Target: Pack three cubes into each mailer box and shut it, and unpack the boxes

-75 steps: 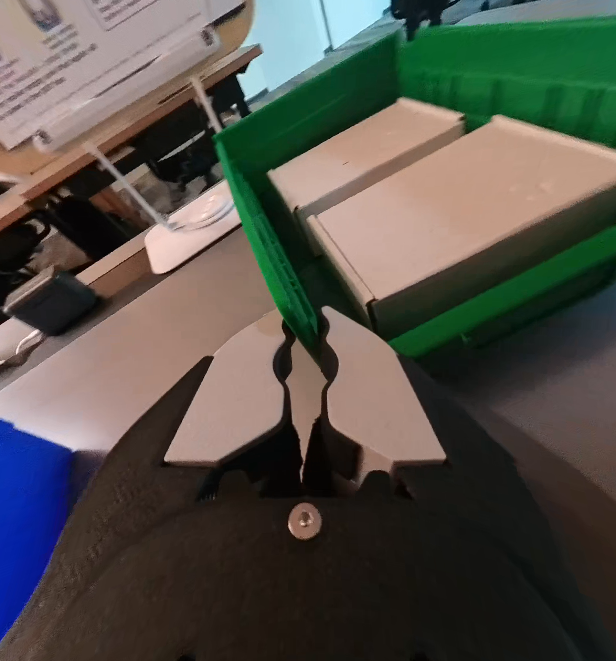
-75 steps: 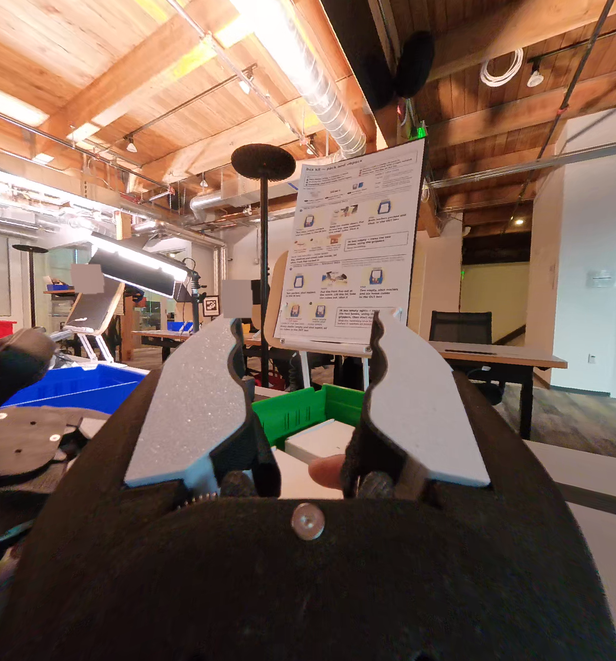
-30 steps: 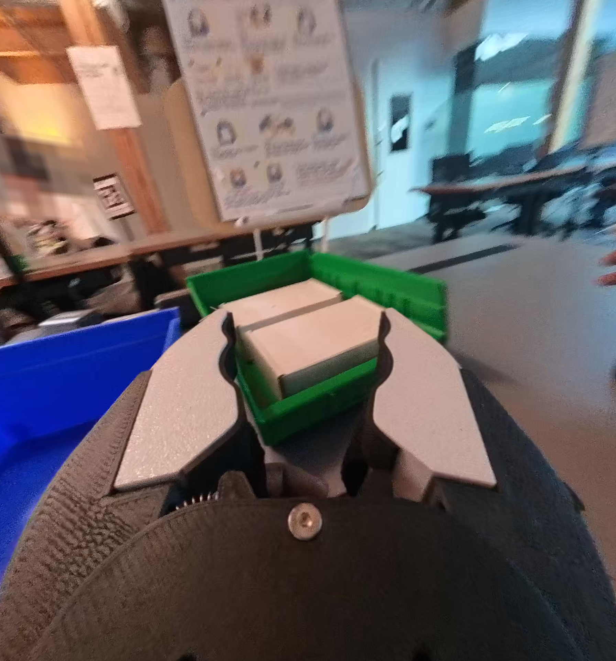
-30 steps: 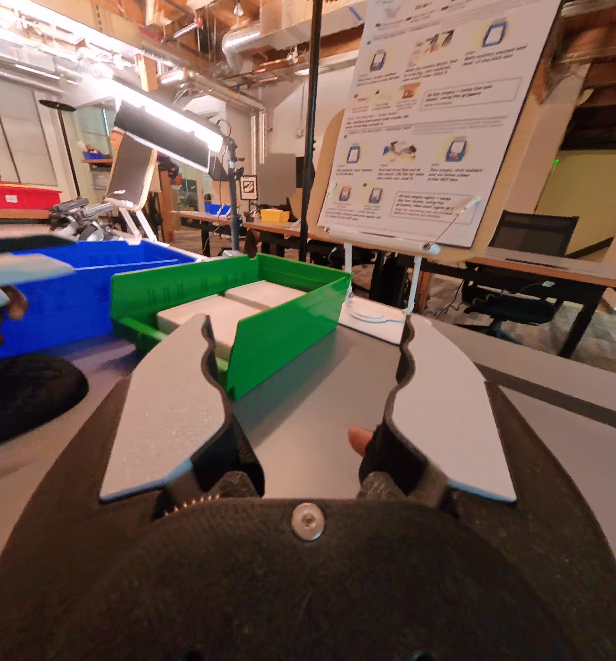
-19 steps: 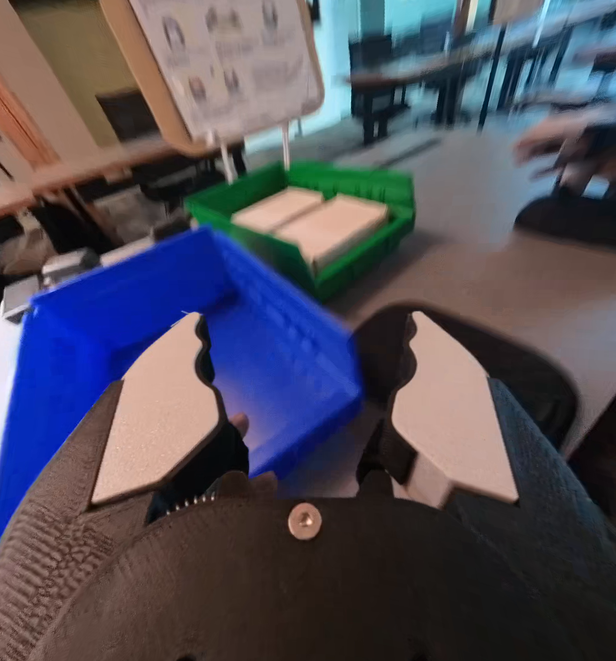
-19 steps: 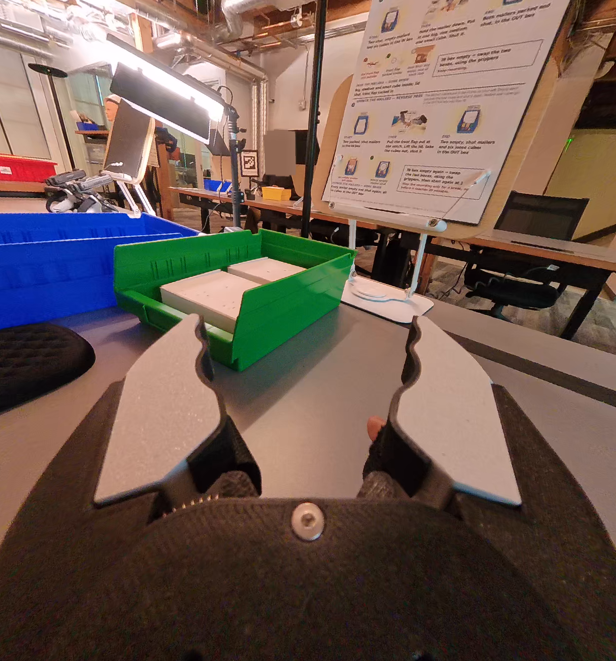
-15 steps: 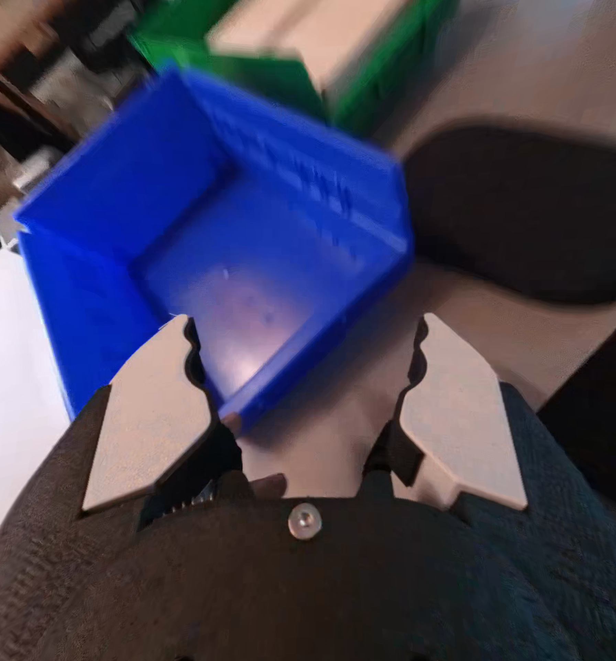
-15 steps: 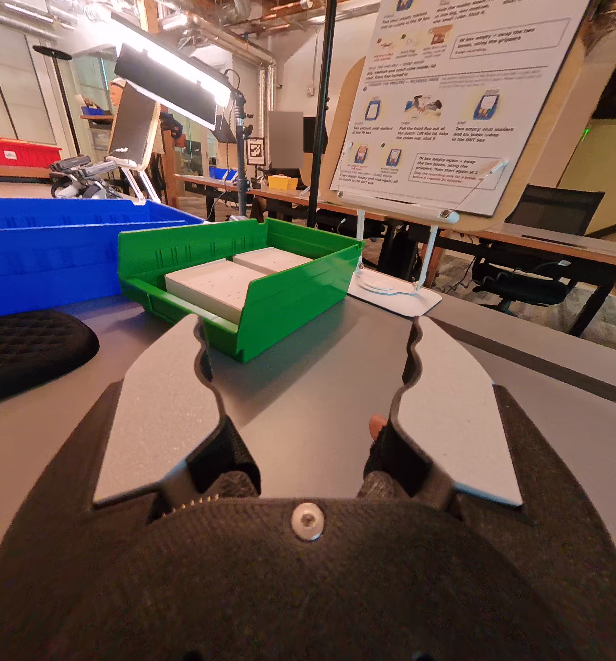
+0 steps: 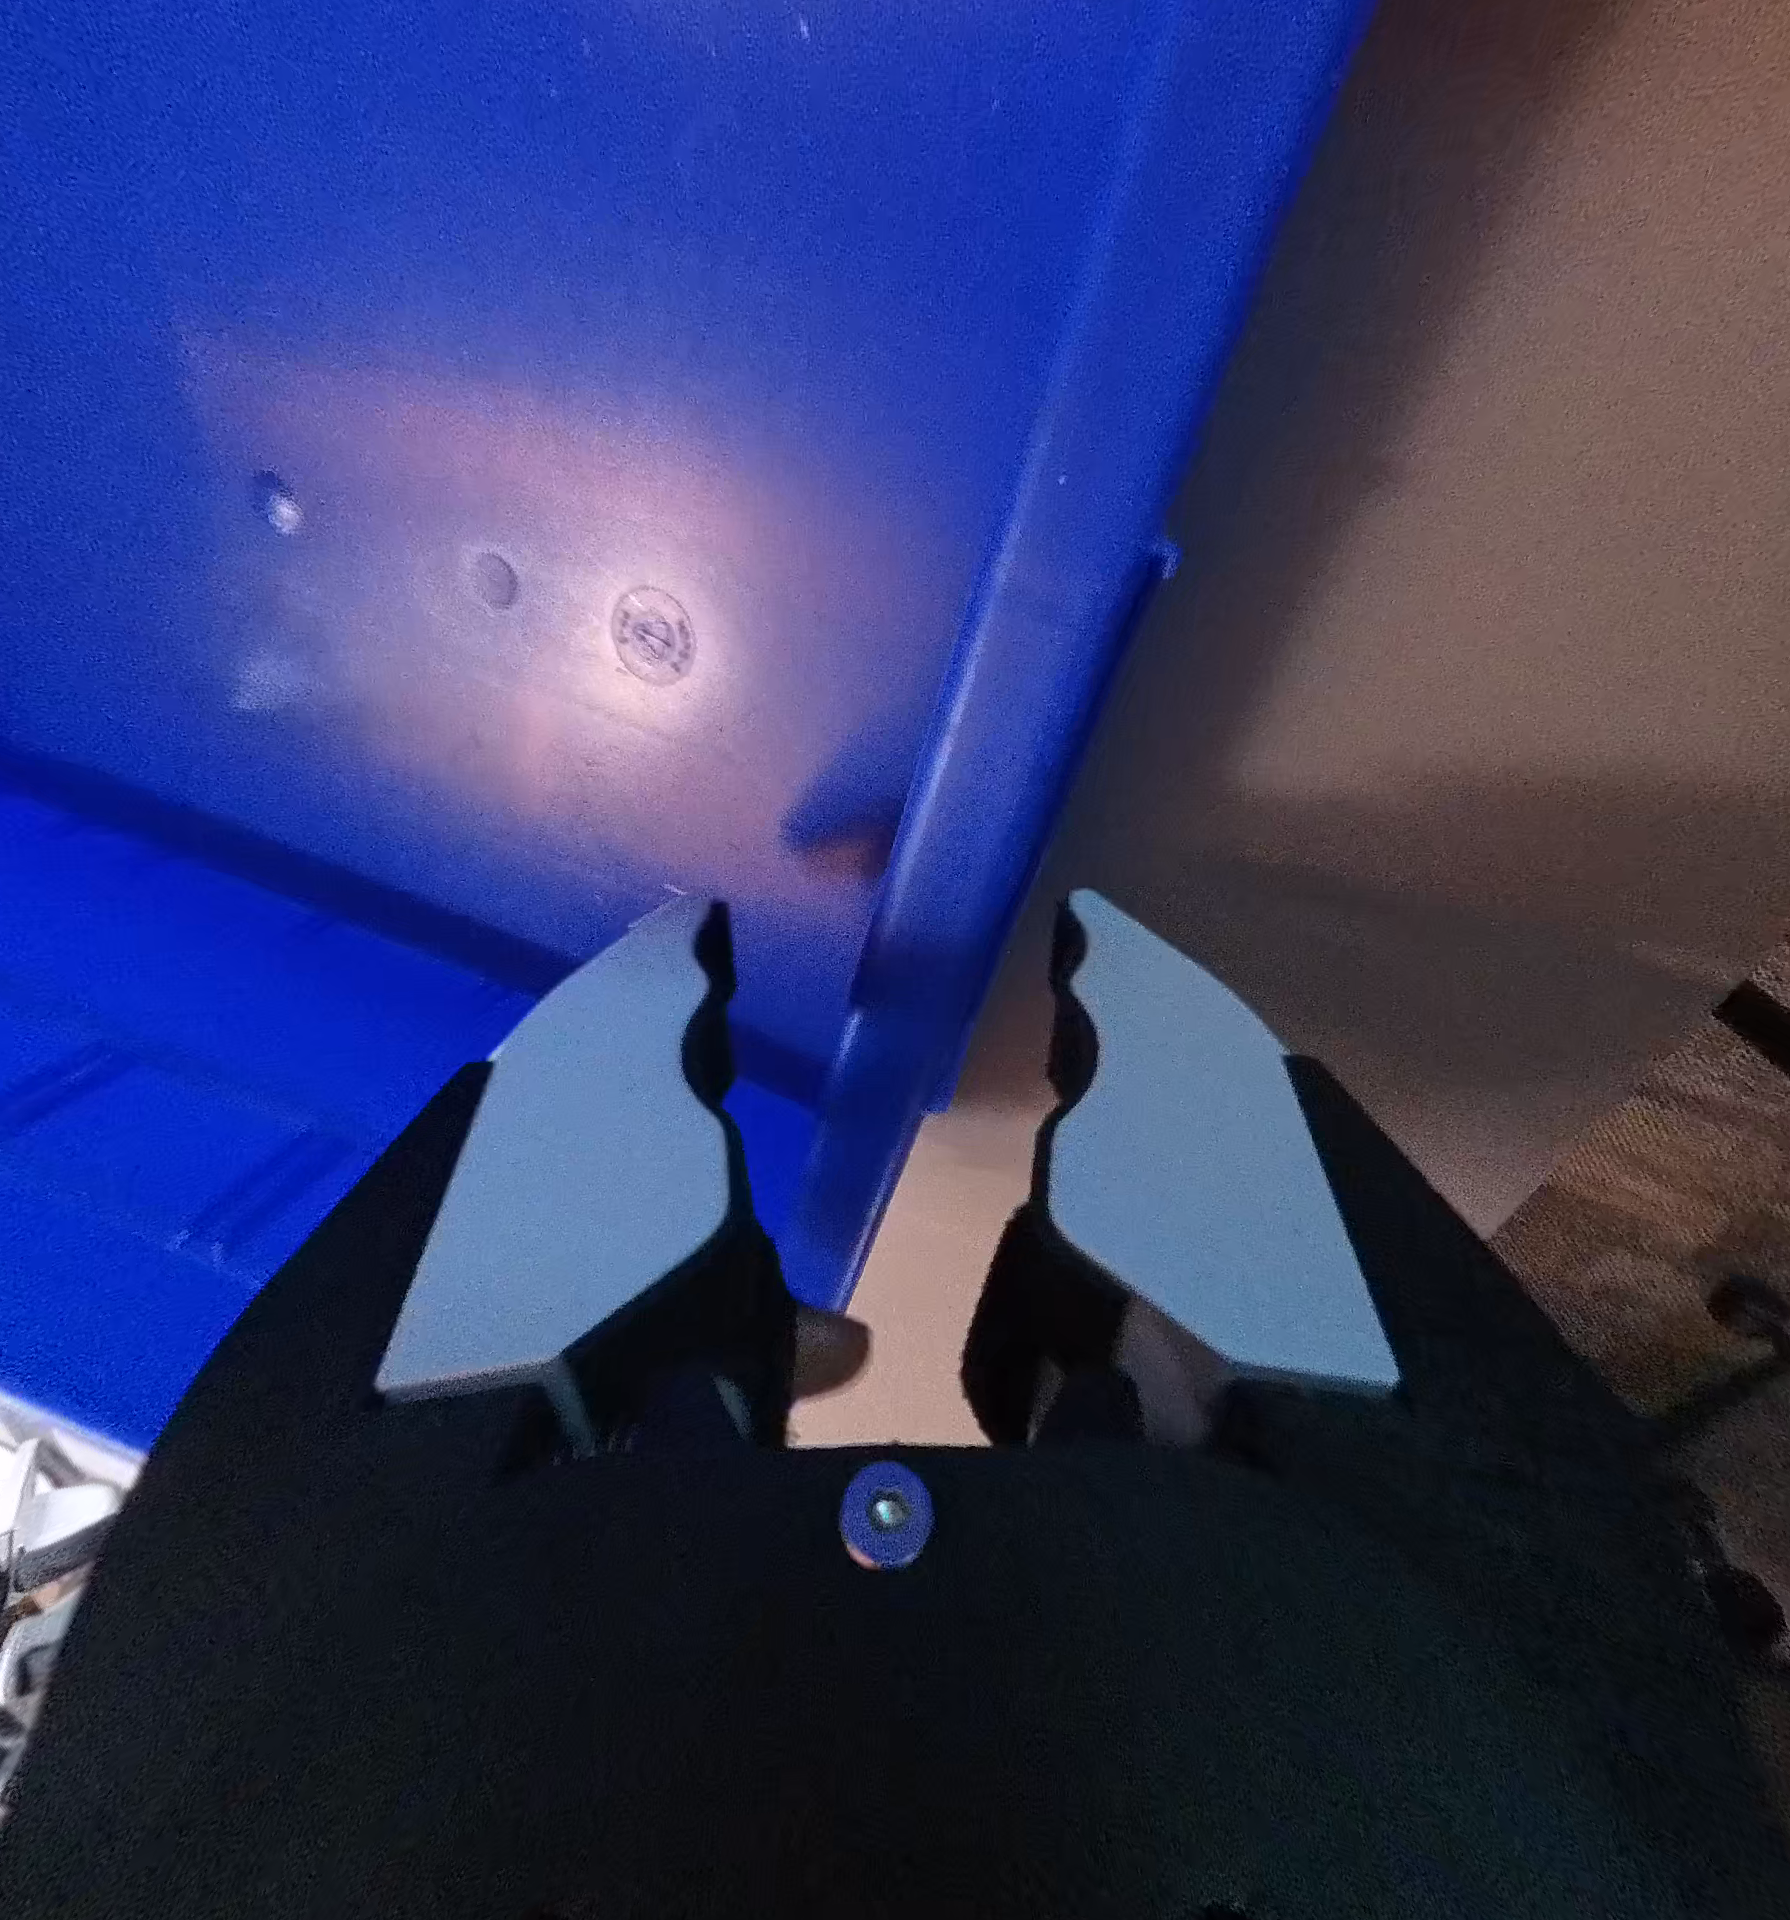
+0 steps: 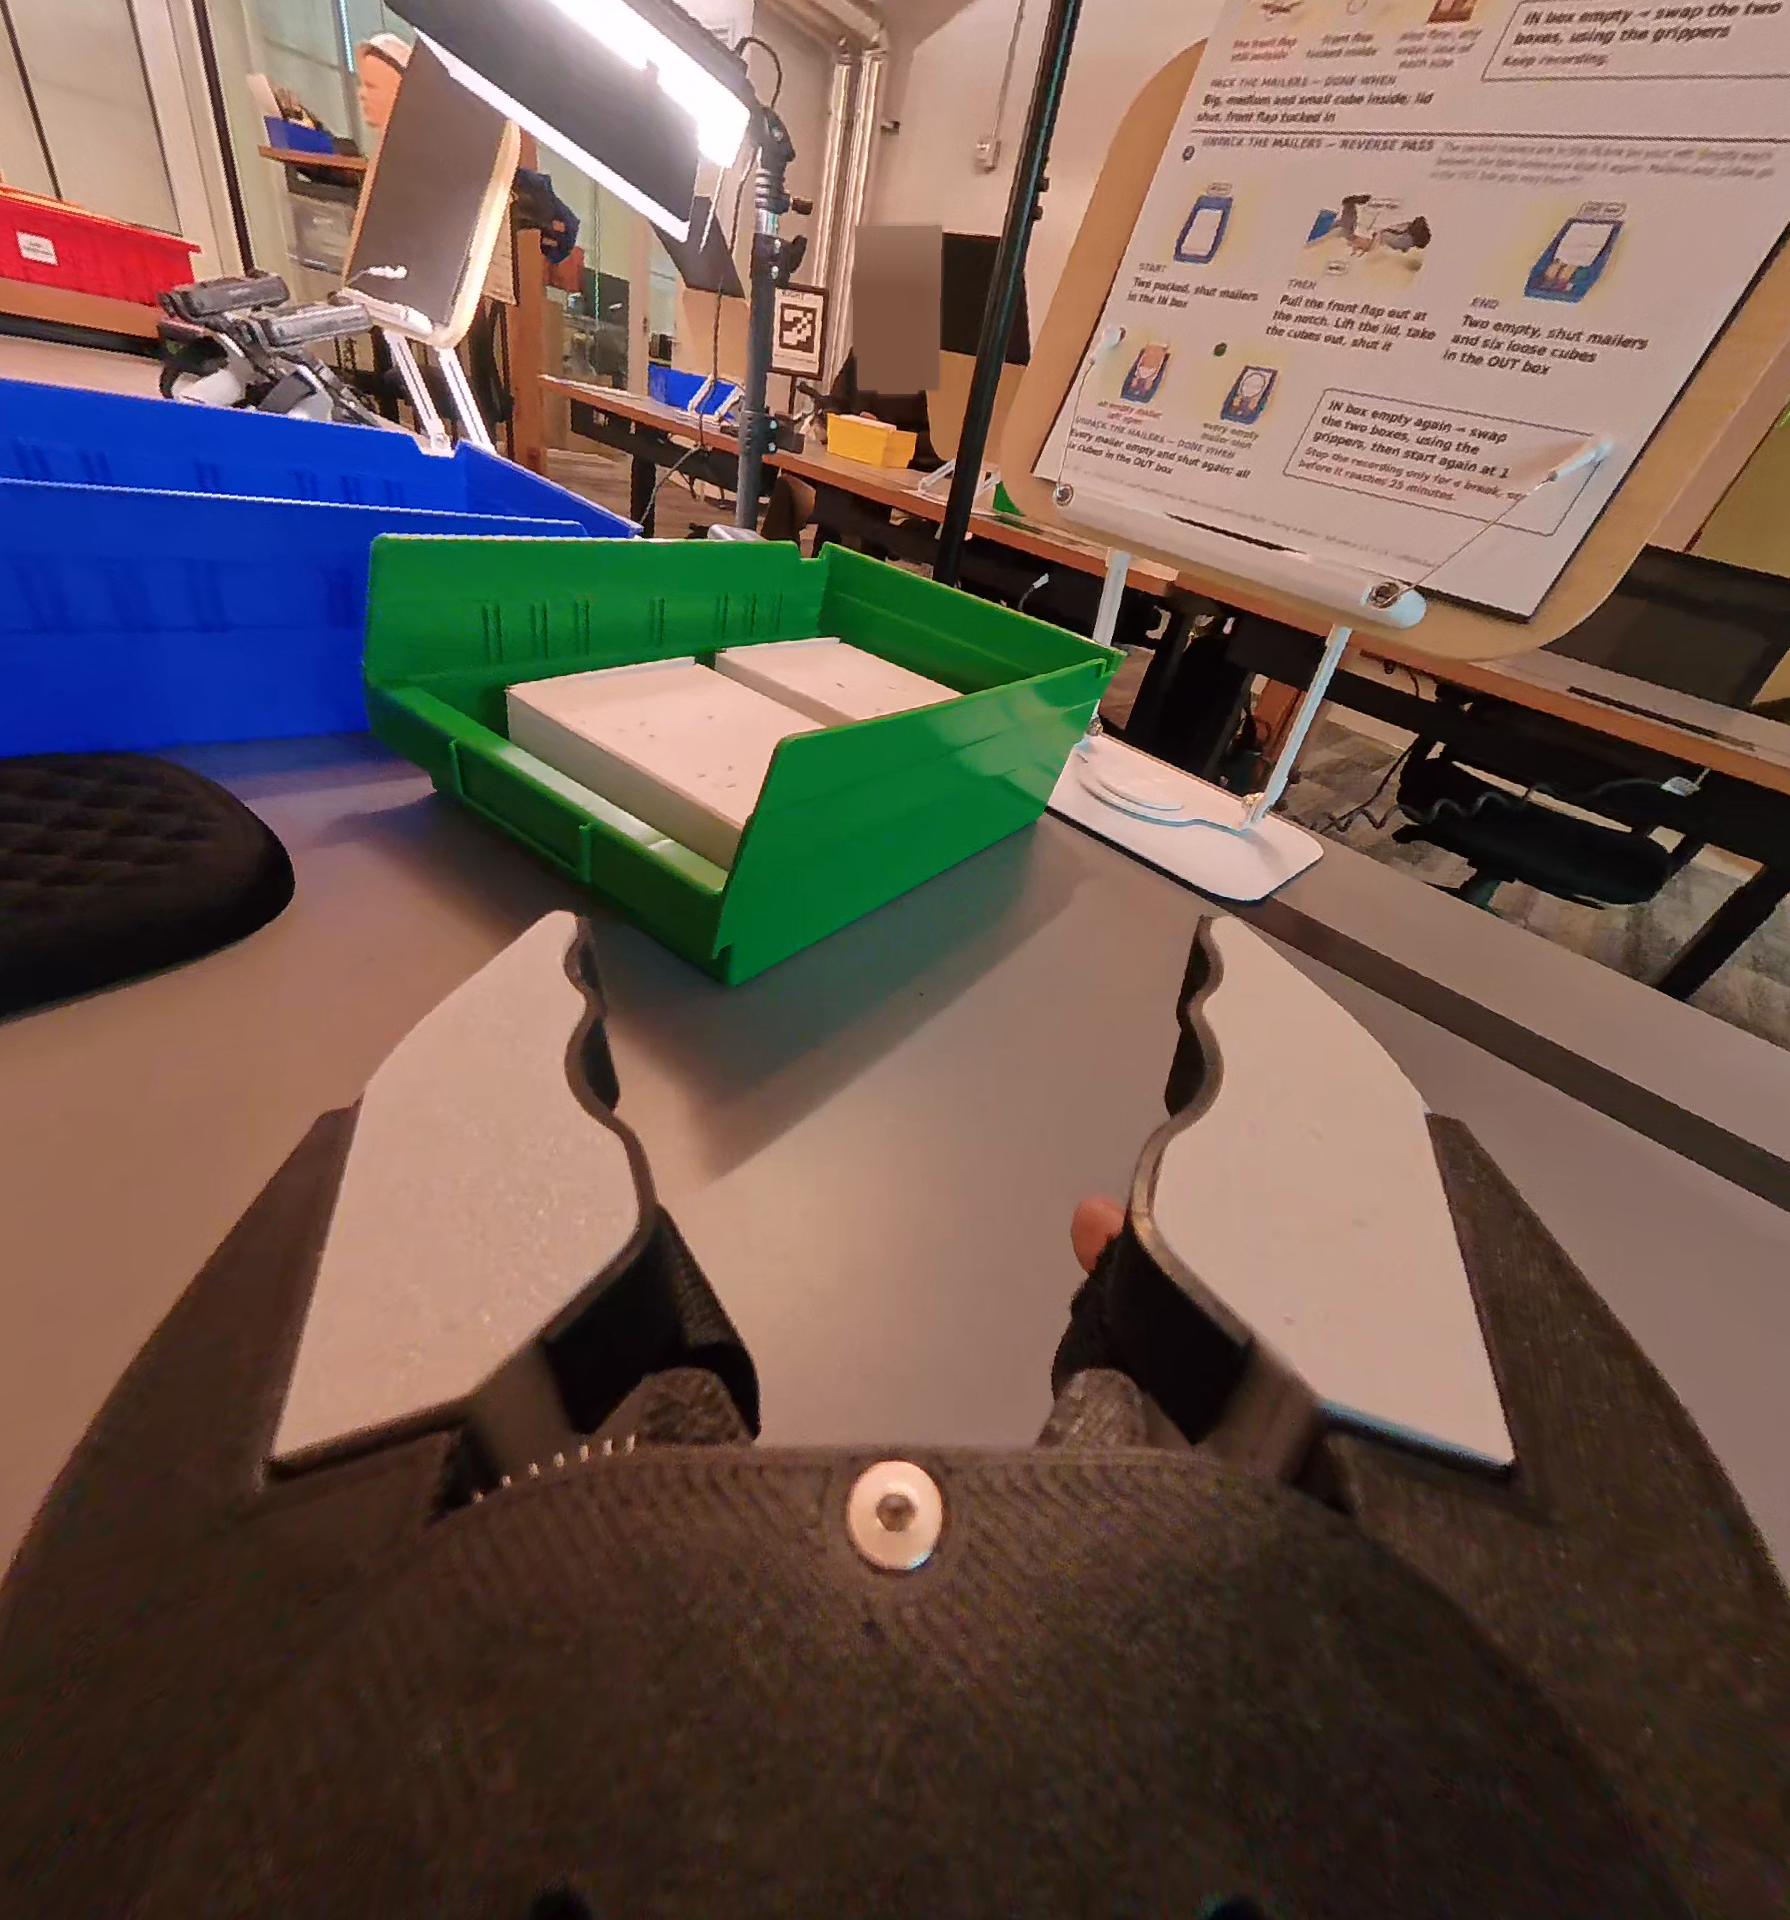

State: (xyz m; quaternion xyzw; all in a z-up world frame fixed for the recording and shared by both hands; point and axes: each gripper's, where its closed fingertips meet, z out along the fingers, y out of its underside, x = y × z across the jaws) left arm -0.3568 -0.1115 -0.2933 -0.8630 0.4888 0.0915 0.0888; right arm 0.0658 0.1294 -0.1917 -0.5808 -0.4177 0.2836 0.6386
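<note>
My left gripper point(image 9: 883, 935) is open and points down at the blue bin point(image 9: 371, 436), its two fingers on either side of the bin's side wall point(image 9: 984, 727). The bin's floor shows bare. My right gripper point(image 10: 886, 966) is open and empty, held low over the grey table point(image 10: 870, 1122). Ahead of it stands a green bin point(image 10: 870, 831) with two shut white mailer boxes point(image 10: 652, 738) side by side. The blue bin also shows in the right wrist view point(image 10: 143, 582), left of the green one. No cubes are in view.
A black padded mat point(image 10: 70, 862) lies on the table at the left, in front of the blue bin. A white stand base point(image 10: 1182, 821) carries an instruction board point(image 10: 1442, 291) behind the green bin. The table's far edge point(image 10: 1493, 1029) runs at the right. Spacing between my two grippers at the tips: around 50 centimeters.
My left gripper has let go of the green bin's wall, opened, swung left and dropped over the blue bin's side wall. My right gripper has tilted down toward the table and stayed open.
</note>
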